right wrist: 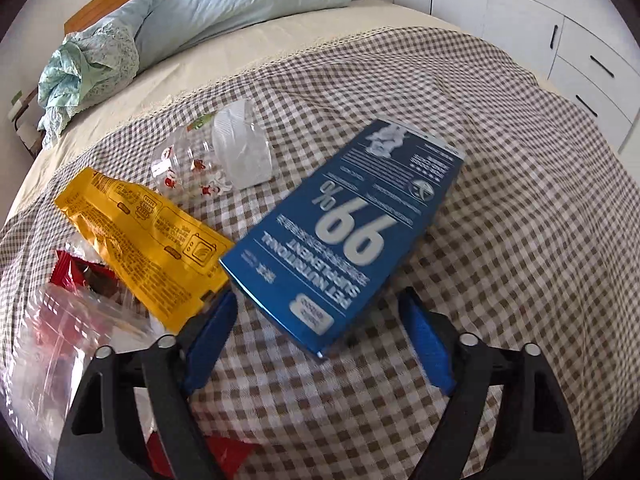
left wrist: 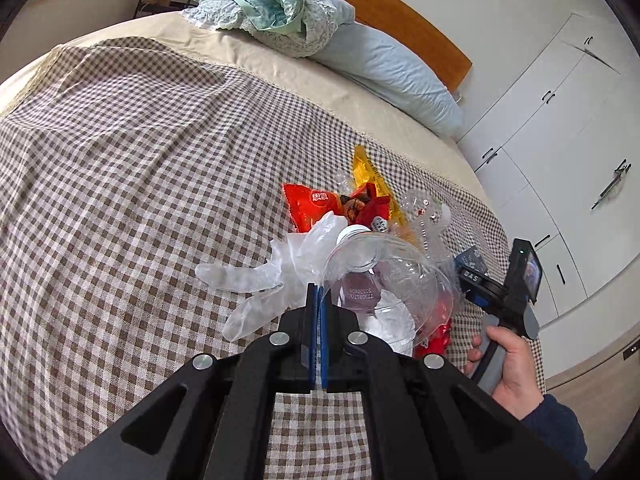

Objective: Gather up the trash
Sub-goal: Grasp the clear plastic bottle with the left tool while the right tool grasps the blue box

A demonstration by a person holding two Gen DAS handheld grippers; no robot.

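My left gripper (left wrist: 318, 300) is shut, its blue pads pinching the rim of a clear plastic bag (left wrist: 400, 276) that holds a plastic bottle and red wrappers. A clear disposable glove (left wrist: 256, 276) lies just left of it on the checked bedspread (left wrist: 120, 160). My right gripper (right wrist: 320, 340) stands open, with the near end of a blue pet-supplement box (right wrist: 348, 232) between its fingers; the pads do not press it. A yellow wrapper (right wrist: 148, 232), a printed clear cup (right wrist: 216, 156) and the clear bag (right wrist: 60, 340) lie to its left. A hand holds the right gripper (left wrist: 474, 280) beside the bag.
A red snack bag (left wrist: 316, 204) and the yellow wrapper (left wrist: 368, 176) lie beyond the bag. Pale blue pillows (left wrist: 392, 68) and a green lace cloth (left wrist: 272, 4) sit at the wooden headboard (left wrist: 400, 12). White cupboards (left wrist: 560, 128) line the right side past the bed's edge.
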